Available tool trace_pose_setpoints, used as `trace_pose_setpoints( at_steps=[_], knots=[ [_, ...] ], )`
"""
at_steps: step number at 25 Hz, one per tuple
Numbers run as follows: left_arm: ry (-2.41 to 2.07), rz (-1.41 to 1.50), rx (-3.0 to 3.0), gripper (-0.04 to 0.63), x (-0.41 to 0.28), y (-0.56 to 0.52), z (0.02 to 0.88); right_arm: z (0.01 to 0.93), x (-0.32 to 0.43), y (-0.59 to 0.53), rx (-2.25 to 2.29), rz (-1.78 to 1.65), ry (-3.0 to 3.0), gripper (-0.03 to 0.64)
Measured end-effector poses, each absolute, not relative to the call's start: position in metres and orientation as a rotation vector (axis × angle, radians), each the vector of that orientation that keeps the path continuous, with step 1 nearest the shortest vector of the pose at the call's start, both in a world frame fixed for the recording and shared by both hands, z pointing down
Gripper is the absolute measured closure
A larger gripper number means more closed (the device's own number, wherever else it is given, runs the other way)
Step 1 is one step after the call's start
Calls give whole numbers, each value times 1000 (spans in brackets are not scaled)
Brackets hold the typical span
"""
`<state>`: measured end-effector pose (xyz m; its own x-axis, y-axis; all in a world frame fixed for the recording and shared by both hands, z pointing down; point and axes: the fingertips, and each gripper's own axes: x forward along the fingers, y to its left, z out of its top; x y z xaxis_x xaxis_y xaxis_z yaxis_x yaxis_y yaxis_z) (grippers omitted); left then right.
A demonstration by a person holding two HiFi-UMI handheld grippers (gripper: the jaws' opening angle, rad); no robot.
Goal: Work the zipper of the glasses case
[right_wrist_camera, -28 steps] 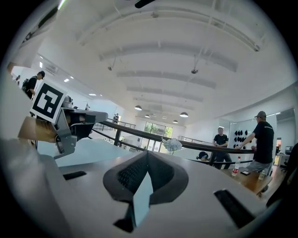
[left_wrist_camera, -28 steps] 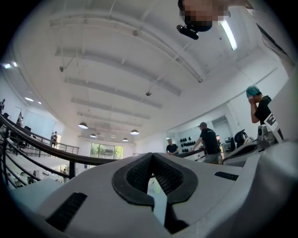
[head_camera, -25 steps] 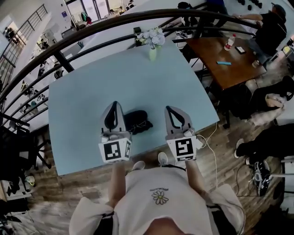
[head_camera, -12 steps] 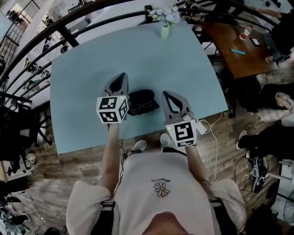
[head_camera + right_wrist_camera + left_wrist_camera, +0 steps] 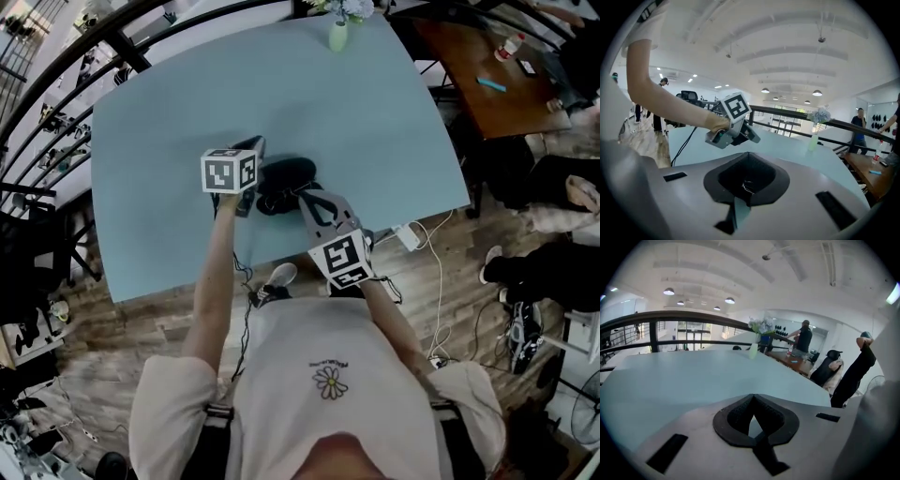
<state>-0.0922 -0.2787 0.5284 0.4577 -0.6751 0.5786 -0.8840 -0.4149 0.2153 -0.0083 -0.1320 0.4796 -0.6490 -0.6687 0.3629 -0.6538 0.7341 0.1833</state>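
The black glasses case (image 5: 289, 171) lies on the light blue table (image 5: 169, 112) near its front edge. My left gripper (image 5: 256, 146) sits just left of the case, its marker cube toward me; its jaws meet at the tips with only bare table showing behind them (image 5: 752, 396). My right gripper (image 5: 303, 195) comes in from the near right, its tips at the case's front side. In the right gripper view its jaws are shut (image 5: 749, 154), and the black case with a small metal zipper pull (image 5: 746, 186) shows in the gap behind the tips. I cannot tell whether anything is pinched.
A pale green vase of flowers (image 5: 338, 36) stands at the table's far edge. A dark railing (image 5: 56, 89) curves past the far side. A brown table (image 5: 506, 89) and seated people are at the right. A white adapter and cable (image 5: 409, 236) hang off the front edge.
Both grippers have come down toward the table and closed in on the case, the left toward its left end, the right swinging left to its front. The jaws stayed shut.
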Motion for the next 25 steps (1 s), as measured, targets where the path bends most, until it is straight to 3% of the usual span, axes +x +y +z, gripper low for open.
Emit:
trace_pose_setpoints(
  at_steps=[18, 25],
  knots=[
    [-1096, 760, 2069, 582, -97, -269, 603, 577, -27, -122, 800, 102, -2357, 609],
    [-1107, 687, 2067, 583, -94, -261, 600, 579, -27, -121, 835, 100, -2343, 609]
  ],
)
